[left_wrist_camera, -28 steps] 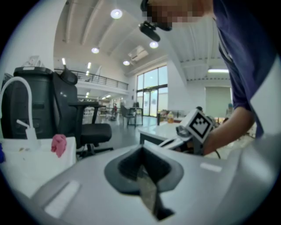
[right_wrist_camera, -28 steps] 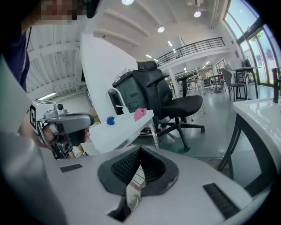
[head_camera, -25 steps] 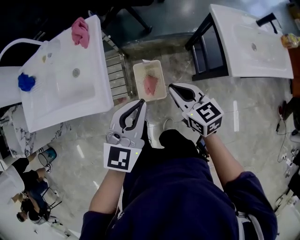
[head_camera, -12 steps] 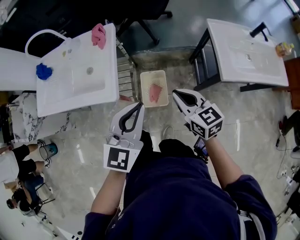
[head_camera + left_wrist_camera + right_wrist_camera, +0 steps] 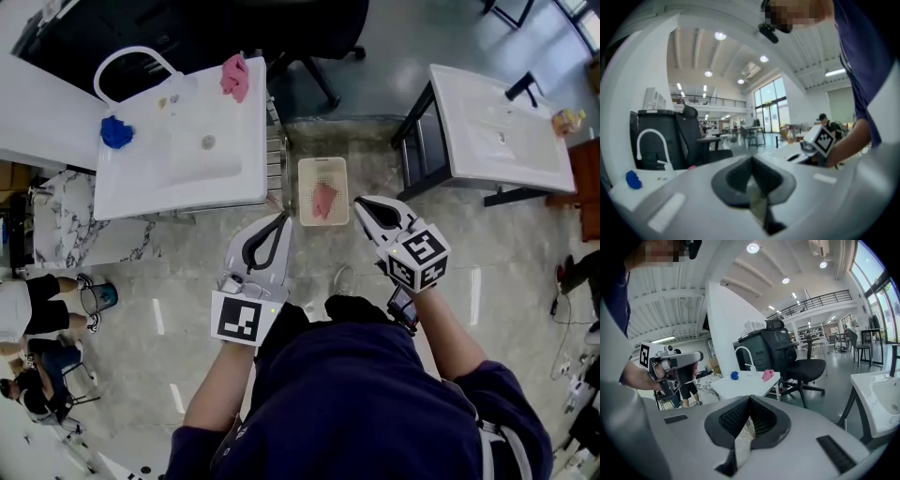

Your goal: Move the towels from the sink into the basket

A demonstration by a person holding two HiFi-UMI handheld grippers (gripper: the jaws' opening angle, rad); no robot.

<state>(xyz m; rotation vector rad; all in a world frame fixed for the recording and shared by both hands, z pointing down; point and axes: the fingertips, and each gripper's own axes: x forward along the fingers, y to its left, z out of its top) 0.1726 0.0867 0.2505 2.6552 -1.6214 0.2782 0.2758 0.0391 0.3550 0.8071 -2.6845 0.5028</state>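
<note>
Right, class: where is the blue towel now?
In the head view the blue towel lies upper left on the deck of the left-hand sink, near the white tap, across the basin from the pink towel.

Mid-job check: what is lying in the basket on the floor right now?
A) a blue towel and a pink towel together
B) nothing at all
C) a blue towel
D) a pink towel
D: the head view shows one pink towel inside the basket, while the blue towel and a second pink towel lie up on the left sink.
</note>
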